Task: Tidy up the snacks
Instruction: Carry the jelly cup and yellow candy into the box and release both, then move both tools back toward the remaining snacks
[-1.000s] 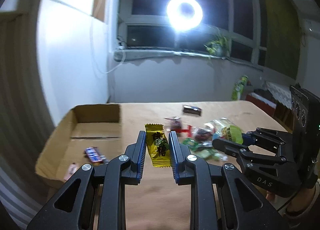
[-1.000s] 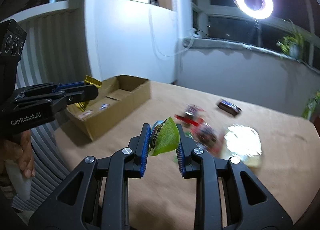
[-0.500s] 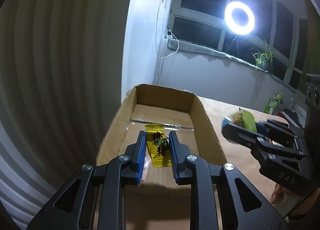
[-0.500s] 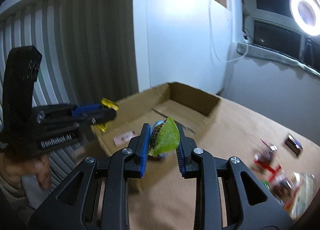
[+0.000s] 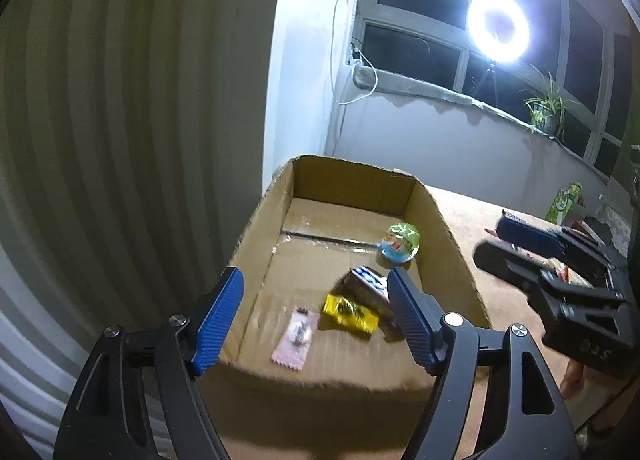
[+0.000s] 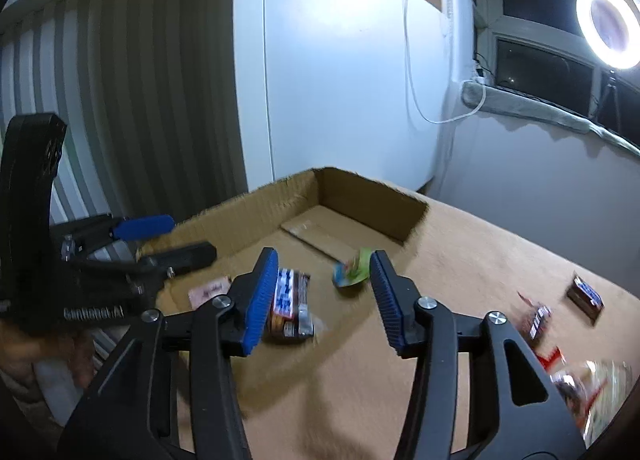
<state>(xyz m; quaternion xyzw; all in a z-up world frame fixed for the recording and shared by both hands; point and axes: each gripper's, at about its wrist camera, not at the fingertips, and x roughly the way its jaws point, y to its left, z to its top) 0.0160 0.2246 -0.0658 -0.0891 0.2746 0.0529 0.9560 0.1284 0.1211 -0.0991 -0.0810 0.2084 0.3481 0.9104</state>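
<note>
An open cardboard box (image 5: pixel 352 183) stands at the table's left end. In it lie a yellow candy packet (image 5: pixel 350 312), a pink packet (image 5: pixel 296 340), a blue-and-white bar (image 5: pixel 368 284) and a green jelly cup (image 5: pixel 400 242). My left gripper (image 5: pixel 314 292) hovers over the box's near end. Its jaws are opening, and the yellow packet lies loose below them. My right gripper (image 6: pixel 324 264) hangs over the box's side wall (image 6: pixel 368 207). Its jaws are also opening, and the blurred green cup (image 6: pixel 352 270) is free between them. Each gripper shows in the other's view: the right gripper (image 5: pixel 494 240) and the left gripper (image 6: pixel 192 236).
Loose snacks stay on the brown table (image 6: pixel 480 244) to the right: a dark bar (image 6: pixel 584 296), a red packet (image 6: pixel 536 320) and a pile (image 6: pixel 592 388). A green bag (image 5: pixel 564 199) stands at the far edge. A hand (image 6: pixel 24 344) holds the left gripper. White wall and ribbed panel stand behind the box.
Both grippers swung left from the snack pile to the box. The left let go of the yellow packet and the right released the green cup; both now sit in the box.
</note>
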